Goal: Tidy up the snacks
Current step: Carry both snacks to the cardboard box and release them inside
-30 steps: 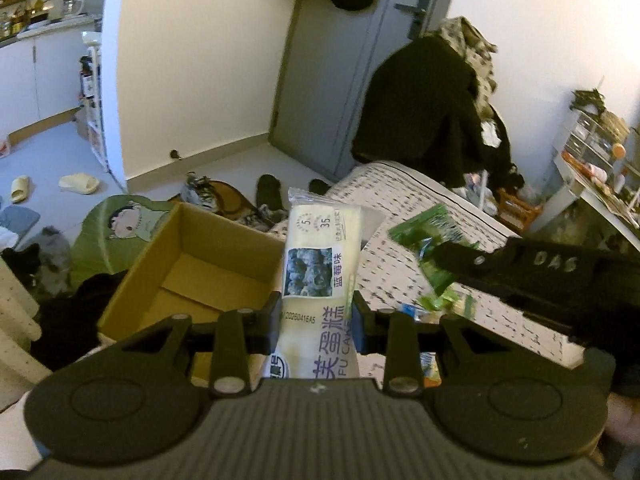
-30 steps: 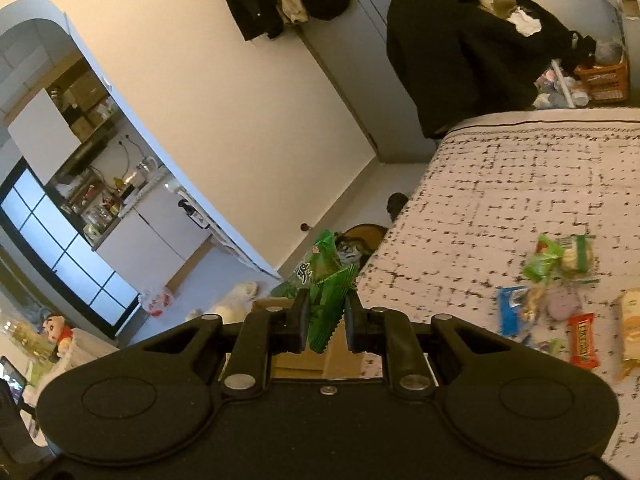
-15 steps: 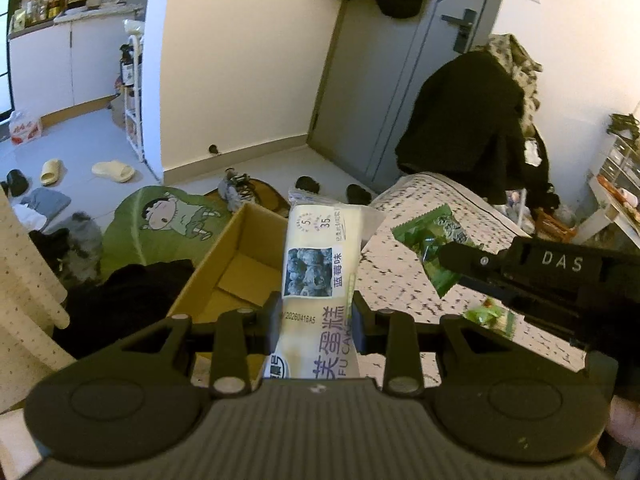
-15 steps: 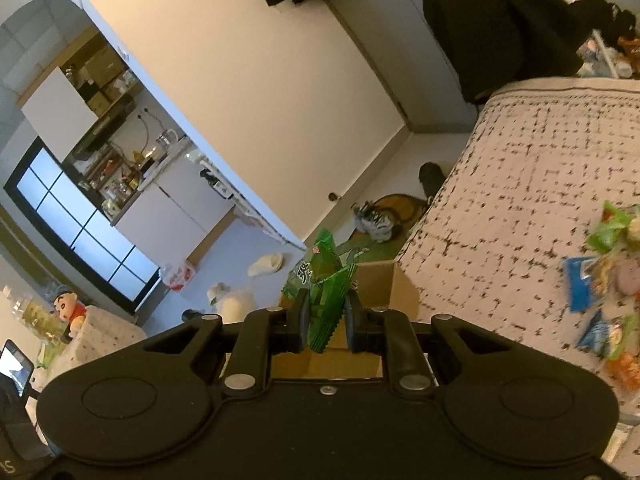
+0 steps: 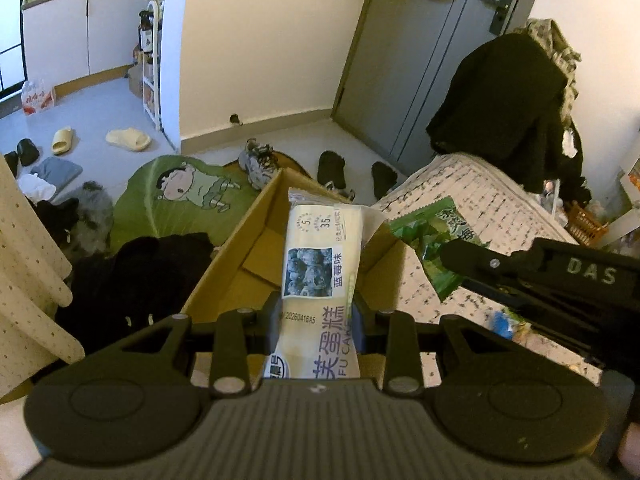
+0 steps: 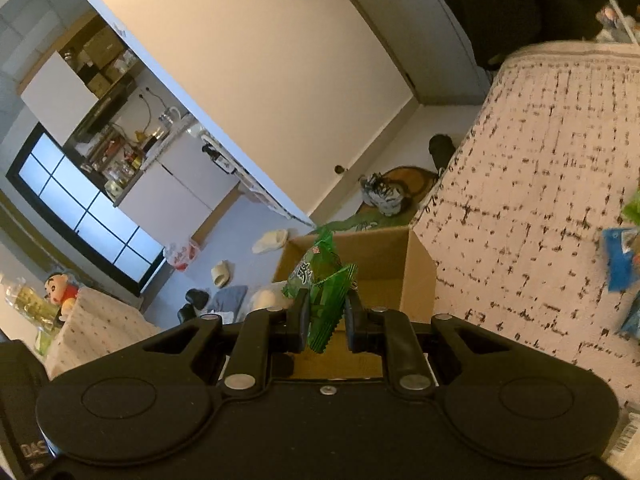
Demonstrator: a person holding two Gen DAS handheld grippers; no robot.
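Observation:
My left gripper [image 5: 316, 322] is shut on a white cake packet [image 5: 320, 264] with a blueberry picture, held upright above the open cardboard box [image 5: 236, 256]. The right gripper, a black arm marked DAS, reaches in from the right of the left wrist view with a green snack packet [image 5: 434, 240] in its tip. In the right wrist view, my right gripper [image 6: 327, 320] is shut on that green snack packet [image 6: 324, 276], just in front of the cardboard box [image 6: 416, 276]. The box stands beside the bed and looks empty inside.
A bed with a patterned cover [image 6: 540, 184] lies right of the box, with several loose snack packets [image 6: 620, 256] on it. A green cartoon mat [image 5: 180, 196], shoes [image 5: 256, 164], dark clothes [image 5: 132, 280] and slippers [image 5: 128, 140] litter the floor. A dotted cloth [image 5: 24, 264] hangs at the left.
Both grippers have moved toward the box and lower, each keeping its packet. The box now looms larger and sits right under the packets; the bed's snacks have slid to the right edge.

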